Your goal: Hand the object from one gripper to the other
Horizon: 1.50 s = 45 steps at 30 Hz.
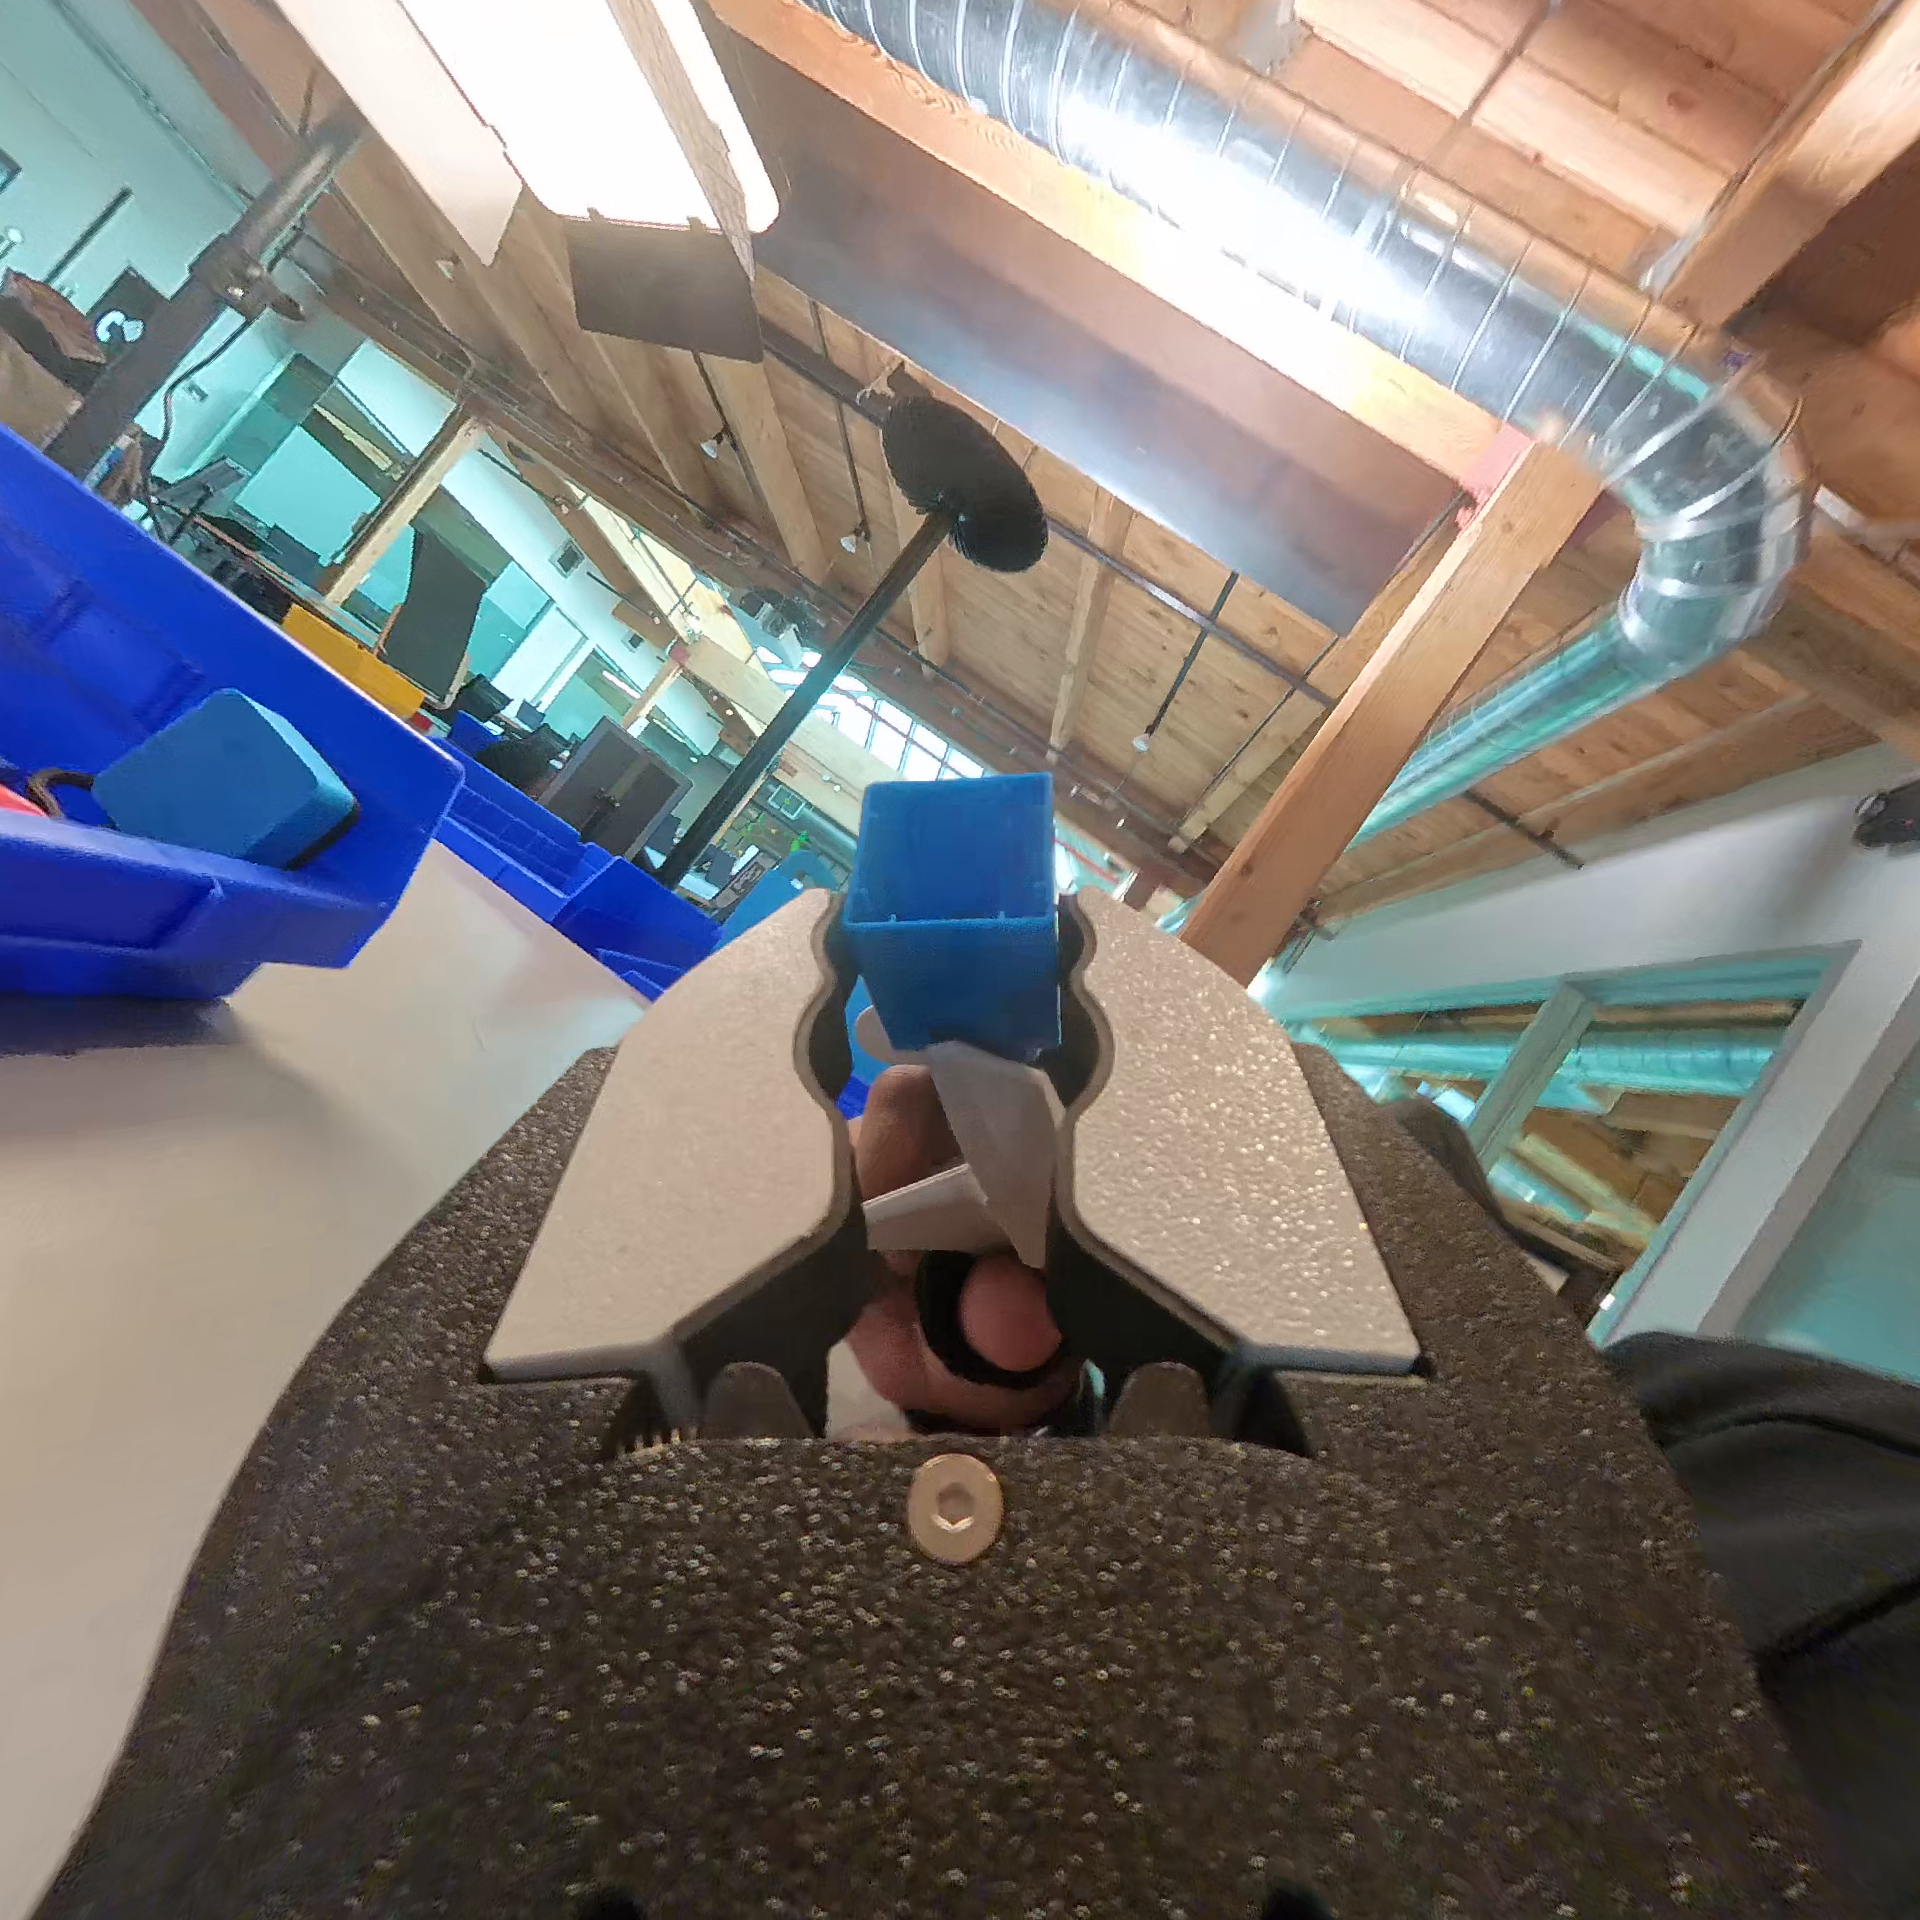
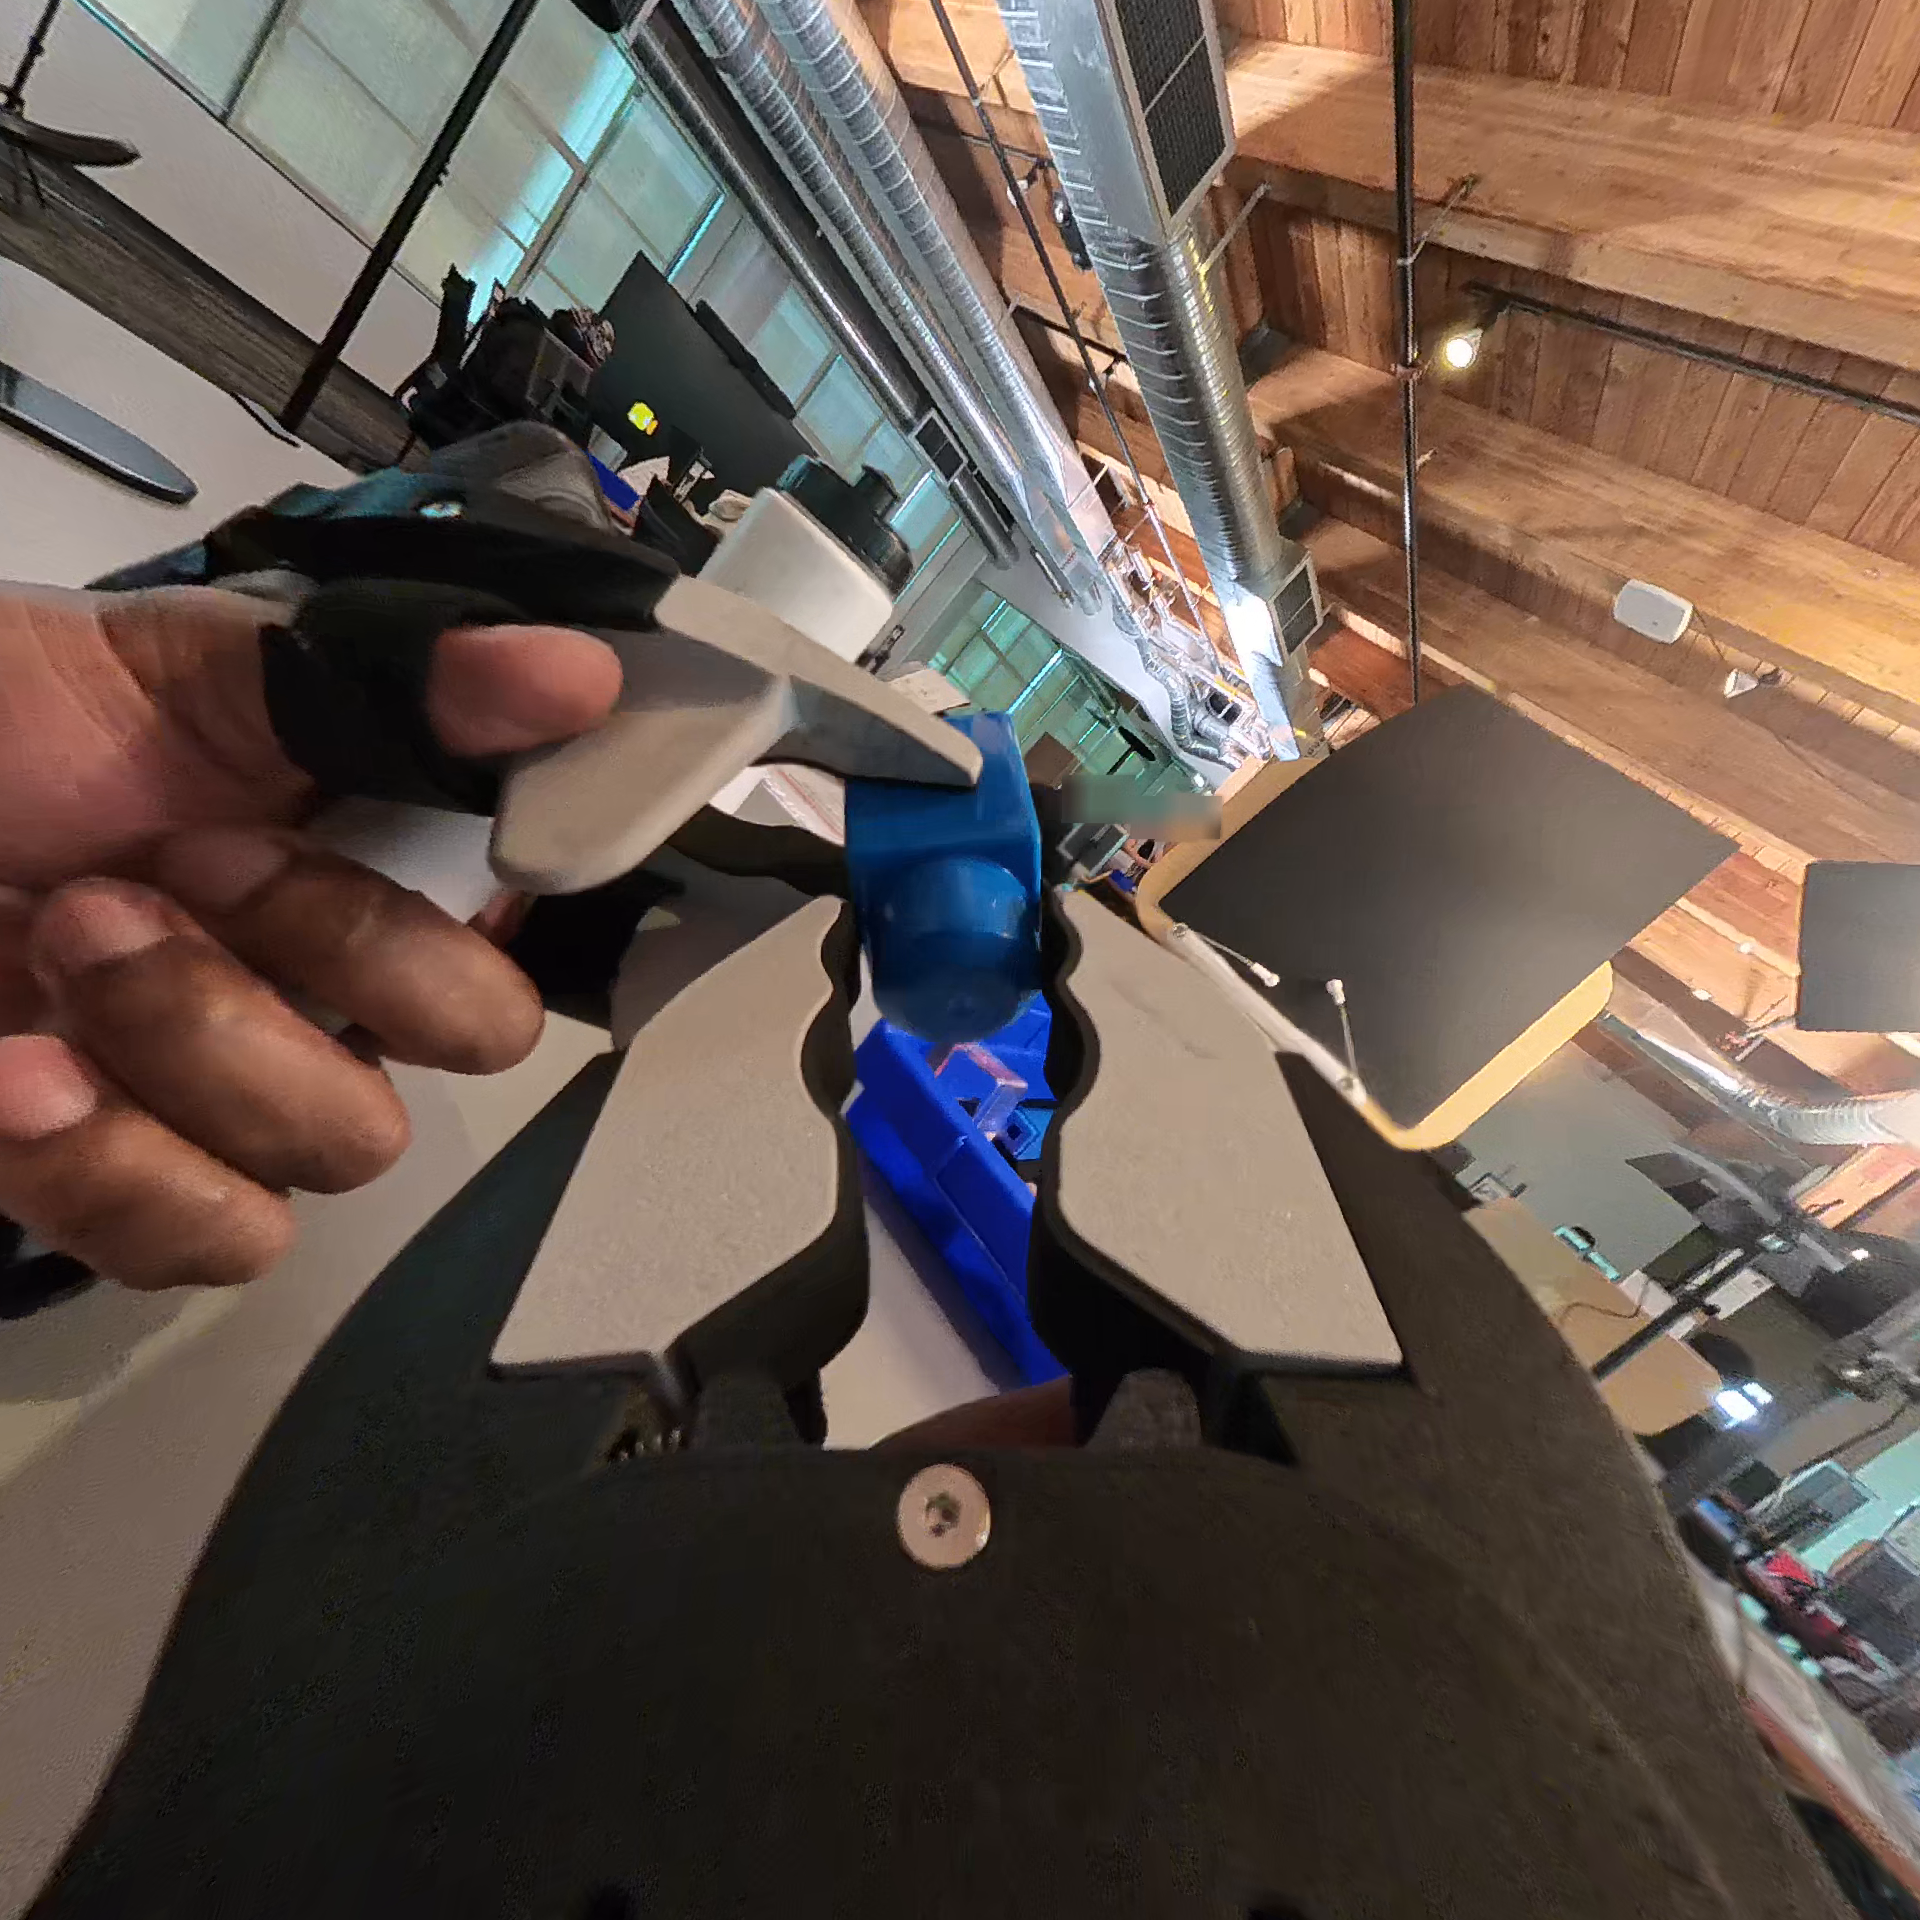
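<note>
A small blue plastic object with a square hollow body and a rounded end is held in the air between both grippers. My left gripper is shut on its square body. In the right wrist view the left gripper's grey fingers come in from the left, held by a hand, and meet the object's far end. My right gripper is closed against the rounded end on both sides. Its pale fingers show under the object in the left wrist view.
A white table lies below on the left. Blue bins stand on it, one holding a blue foam block. A blue bin also shows under the right gripper. A black pole with a brush-like head stands behind. Less than 4 cm separates the two grippers' tips.
</note>
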Each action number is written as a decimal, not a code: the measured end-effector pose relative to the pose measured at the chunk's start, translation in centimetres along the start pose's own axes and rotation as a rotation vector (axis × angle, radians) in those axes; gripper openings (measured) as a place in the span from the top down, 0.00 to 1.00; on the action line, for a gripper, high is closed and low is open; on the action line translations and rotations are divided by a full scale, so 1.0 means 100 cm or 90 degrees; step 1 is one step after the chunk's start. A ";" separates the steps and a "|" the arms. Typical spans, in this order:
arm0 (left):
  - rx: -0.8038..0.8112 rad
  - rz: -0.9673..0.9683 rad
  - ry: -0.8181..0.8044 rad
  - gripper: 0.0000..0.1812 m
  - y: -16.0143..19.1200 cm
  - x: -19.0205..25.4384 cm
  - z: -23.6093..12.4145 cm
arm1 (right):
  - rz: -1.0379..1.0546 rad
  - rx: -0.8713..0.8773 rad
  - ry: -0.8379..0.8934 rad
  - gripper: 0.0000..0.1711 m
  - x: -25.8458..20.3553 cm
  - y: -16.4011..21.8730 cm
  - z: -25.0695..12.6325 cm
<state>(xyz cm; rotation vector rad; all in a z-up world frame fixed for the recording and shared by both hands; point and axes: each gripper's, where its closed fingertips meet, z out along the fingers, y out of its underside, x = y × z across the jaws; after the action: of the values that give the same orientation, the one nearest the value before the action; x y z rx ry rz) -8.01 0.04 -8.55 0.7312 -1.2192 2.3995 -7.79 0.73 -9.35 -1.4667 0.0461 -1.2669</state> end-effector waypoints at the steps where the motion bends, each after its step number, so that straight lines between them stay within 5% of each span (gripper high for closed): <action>1: -0.018 0.030 -0.003 0.79 0.000 0.000 0.000 | 0.023 -0.001 -0.006 0.80 0.000 0.001 0.001; 10: -0.129 0.497 0.000 0.66 -0.015 0.015 -0.017 | 0.443 0.037 -0.245 0.81 -0.006 -0.006 -0.008; 17: -0.231 0.506 0.064 0.68 0.004 0.021 -0.028 | 0.604 0.019 -0.408 0.81 -0.021 -0.008 -0.019; 23: -0.319 0.451 0.083 0.73 0.028 0.014 -0.031 | 0.566 0.011 -0.451 0.81 -0.036 -0.013 -0.023; 27: -0.329 0.410 0.058 0.79 0.029 0.006 -0.029 | 0.494 0.008 -0.382 0.80 -0.030 -0.006 -0.018; 35: -0.303 0.177 0.040 0.79 0.023 -0.003 -0.025 | -0.001 -0.003 -0.125 0.66 -0.011 0.006 -0.012; 39: -0.325 0.126 0.047 0.79 0.031 -0.002 -0.024 | -0.020 0.015 -0.128 0.76 -0.020 0.002 -0.010; 45: -0.275 0.274 0.010 0.68 0.014 -0.010 -0.021 | 0.065 -0.014 -0.116 0.78 -0.007 0.010 -0.007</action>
<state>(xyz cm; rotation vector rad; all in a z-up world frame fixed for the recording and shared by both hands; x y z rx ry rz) -8.57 0.96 -11.04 0.3389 -1.9649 2.3061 -7.97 0.35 -10.68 -1.5735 0.0144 -1.0502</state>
